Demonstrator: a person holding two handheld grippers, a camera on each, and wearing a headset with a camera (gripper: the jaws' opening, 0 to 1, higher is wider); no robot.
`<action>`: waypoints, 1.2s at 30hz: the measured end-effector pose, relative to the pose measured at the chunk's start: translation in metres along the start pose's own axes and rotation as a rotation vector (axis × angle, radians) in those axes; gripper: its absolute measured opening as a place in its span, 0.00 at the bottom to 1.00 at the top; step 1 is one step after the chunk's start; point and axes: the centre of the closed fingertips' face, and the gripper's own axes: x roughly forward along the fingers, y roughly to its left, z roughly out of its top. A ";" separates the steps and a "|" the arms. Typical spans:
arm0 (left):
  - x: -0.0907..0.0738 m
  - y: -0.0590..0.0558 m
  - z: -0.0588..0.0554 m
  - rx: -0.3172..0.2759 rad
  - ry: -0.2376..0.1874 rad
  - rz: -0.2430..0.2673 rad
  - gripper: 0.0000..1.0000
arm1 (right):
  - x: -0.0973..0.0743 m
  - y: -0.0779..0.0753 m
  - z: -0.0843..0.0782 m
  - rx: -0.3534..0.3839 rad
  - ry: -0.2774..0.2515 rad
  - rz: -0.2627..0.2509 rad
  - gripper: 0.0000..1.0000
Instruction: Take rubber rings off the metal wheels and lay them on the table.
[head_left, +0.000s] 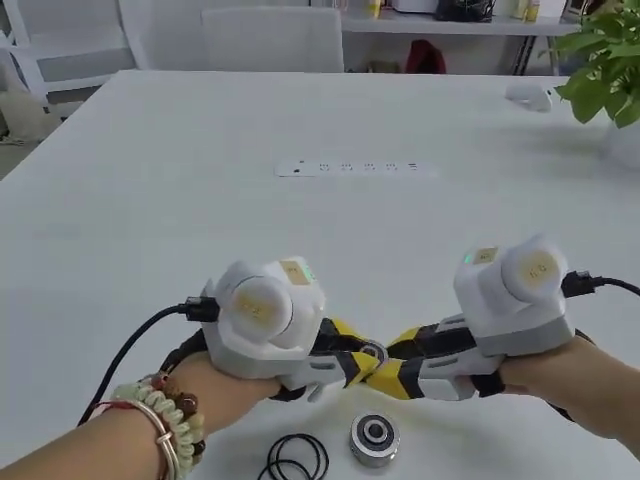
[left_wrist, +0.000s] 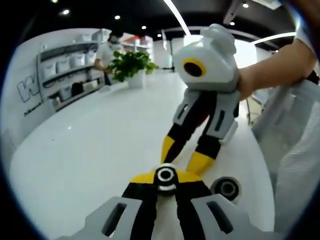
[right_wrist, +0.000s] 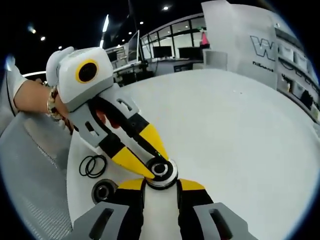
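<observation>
A small metal wheel (head_left: 376, 350) hangs above the table between both grippers, which meet tip to tip. My left gripper (head_left: 362, 358) comes in from the left, its yellow tips shut on the wheel (left_wrist: 165, 175). Opposite it, my right gripper (head_left: 392, 365) has a jaw on each side of the same wheel (right_wrist: 161, 171), touching its rim. I cannot tell whether a rubber ring is on this wheel. A second metal wheel (head_left: 374, 438) lies flat on the white table (head_left: 200, 200) near its front edge. Loose black rubber rings (head_left: 295, 458) lie just left of it.
A white power strip (head_left: 350, 167) lies across the middle of the table. A potted plant (head_left: 605, 60) and a small white object (head_left: 530, 95) stand at the far right, with a chair (head_left: 272, 40) behind the far edge. A person (left_wrist: 107, 50) stands by distant shelves.
</observation>
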 end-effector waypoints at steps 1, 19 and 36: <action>0.000 0.000 0.000 0.002 0.000 0.002 0.14 | 0.000 0.000 0.000 -0.001 0.000 0.001 0.22; -0.006 -0.001 -0.004 -0.010 0.004 -0.001 0.14 | -0.004 -0.001 -0.007 -0.025 0.047 0.004 0.00; -0.006 -0.004 -0.005 0.008 0.011 -0.005 0.14 | -0.010 -0.005 -0.008 0.257 0.048 0.012 0.00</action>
